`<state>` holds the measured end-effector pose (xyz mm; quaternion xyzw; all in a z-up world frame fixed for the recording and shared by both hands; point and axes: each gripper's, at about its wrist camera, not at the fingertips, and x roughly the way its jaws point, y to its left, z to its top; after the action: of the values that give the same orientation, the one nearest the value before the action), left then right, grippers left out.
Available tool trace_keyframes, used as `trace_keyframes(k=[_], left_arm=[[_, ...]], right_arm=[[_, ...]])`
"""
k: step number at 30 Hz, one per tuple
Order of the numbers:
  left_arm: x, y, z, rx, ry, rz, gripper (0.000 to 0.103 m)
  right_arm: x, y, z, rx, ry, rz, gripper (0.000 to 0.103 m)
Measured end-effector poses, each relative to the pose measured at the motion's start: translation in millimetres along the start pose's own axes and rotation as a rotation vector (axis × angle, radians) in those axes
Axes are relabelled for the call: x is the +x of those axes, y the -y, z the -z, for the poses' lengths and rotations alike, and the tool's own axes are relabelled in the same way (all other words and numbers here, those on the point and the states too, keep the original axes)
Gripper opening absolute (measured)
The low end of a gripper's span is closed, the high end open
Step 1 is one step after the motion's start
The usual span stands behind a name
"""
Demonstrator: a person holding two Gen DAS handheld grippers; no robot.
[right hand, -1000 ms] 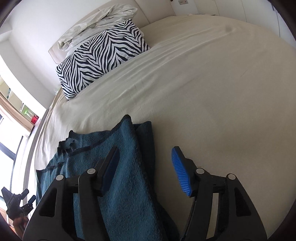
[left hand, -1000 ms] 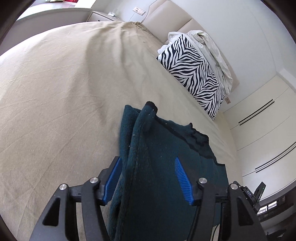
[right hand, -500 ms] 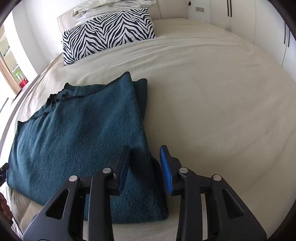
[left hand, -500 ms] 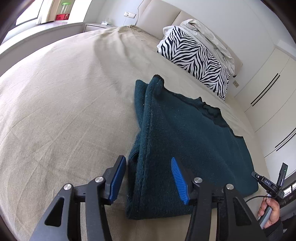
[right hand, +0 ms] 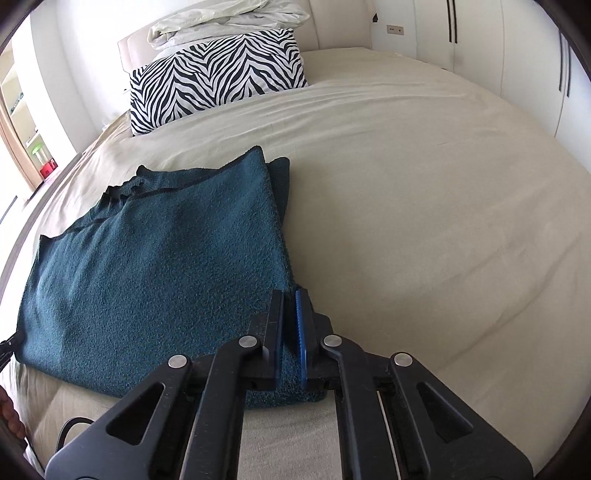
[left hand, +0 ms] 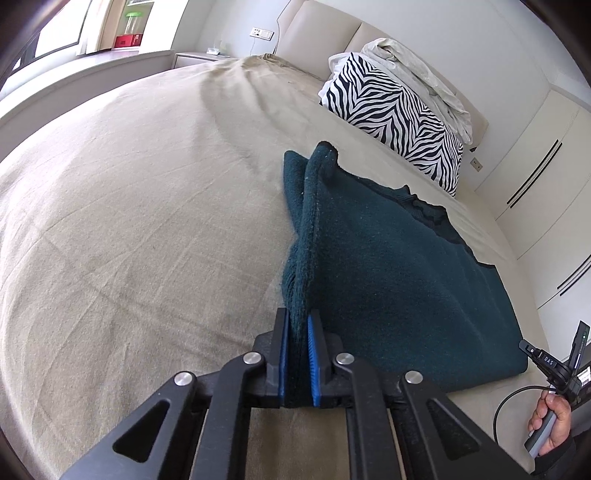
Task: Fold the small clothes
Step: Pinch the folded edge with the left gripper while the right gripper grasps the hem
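Teal knit fabric, a small garment (left hand: 399,266) folded in layers, lies flat on the beige sheet of the bed (left hand: 129,206), toward its near edge. In the left wrist view the garment's left folded edge stands up in a ridge running away from the camera, and the left gripper (left hand: 298,332) has just been closing; its blue-padded jaws now pinch that edge at the near corner, with the thick fold squeezed between the pads. In the right wrist view the right gripper (right hand: 290,314) has likewise just been closing, and its jaws are now clamped on the garment's near right corner, where the layered edge sits between the pads. A dark trimmed neckline shows at the garment's far side. Beyond it, at the head of the bed, a zebra-striped pillow (right hand: 218,74) leans against the padded headboard, with a crumpled pale sheet (right hand: 229,18) piled on top. White wardrobe doors (right hand: 517,48) stand to the right of the bed. At the lower right of the left wrist view, a hand (left hand: 552,424) grips the handle of the other gripper.
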<state>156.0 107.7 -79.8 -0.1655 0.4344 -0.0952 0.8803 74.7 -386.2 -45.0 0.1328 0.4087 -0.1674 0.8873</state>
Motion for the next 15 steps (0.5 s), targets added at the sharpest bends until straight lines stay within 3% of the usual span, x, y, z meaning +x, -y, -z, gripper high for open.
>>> trace_keyframes(k=[15], left_arm=[[-10,-12,12,-0.022,-0.015,0.017,0.008]], right_arm=[[0,27,18,0.122,-0.016,-0.059,0.005]])
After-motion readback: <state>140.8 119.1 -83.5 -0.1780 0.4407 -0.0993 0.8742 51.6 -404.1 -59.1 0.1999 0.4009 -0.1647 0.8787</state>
